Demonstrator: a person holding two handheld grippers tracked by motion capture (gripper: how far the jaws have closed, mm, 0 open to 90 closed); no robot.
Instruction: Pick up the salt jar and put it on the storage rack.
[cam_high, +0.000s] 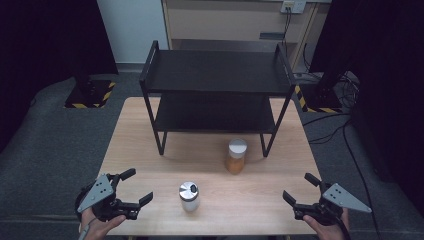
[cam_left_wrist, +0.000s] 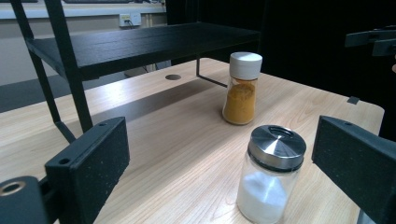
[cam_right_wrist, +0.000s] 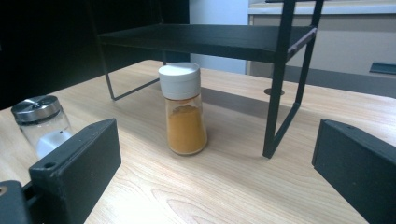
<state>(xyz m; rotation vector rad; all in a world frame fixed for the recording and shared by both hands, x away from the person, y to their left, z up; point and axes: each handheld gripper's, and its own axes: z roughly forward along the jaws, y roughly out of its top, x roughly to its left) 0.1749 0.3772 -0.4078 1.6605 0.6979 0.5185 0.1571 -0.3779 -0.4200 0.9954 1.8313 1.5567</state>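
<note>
Nearest the person, at the table's (cam_high: 150, 150) front edge: left gripper (cam_high: 135, 186) at front-left, held in a hand (cam_high: 100, 225), jaws wide apart, nothing btwn them. Right gripper (cam_high: 300, 189) at front-right, also in a hand (cam_high: 327, 227), jaws wide apart, empty. Both sit low over the wood, pointing in toward the table's middle.

Next out: salt jar (cam_high: 189, 196), clear glass w/ a steel lid, white grains at the bottom, upright on the table btwn the two grippers, nearer the left one. In the left gripper view the salt jar (cam_left_wrist: 272, 173) stands just ahead of the open jaws, toward the right jaw, not touched.

Farther: spice jar (cam_high: 235, 156), white cap, orange powder, upright, right of centre, just in front of the rack's front-right leg. In the right gripper view the spice jar (cam_right_wrist: 183, 108) is straight ahead of the open jaws, clear of them, w/ the salt jar (cam_right_wrist: 42, 122) off to the left.

Farthest: rack (cam_high: 215, 70), black, two shelves, on the back half of the table, both shelves bare. Beyond it a wall w/ a socket (cam_high: 292, 6).
</note>
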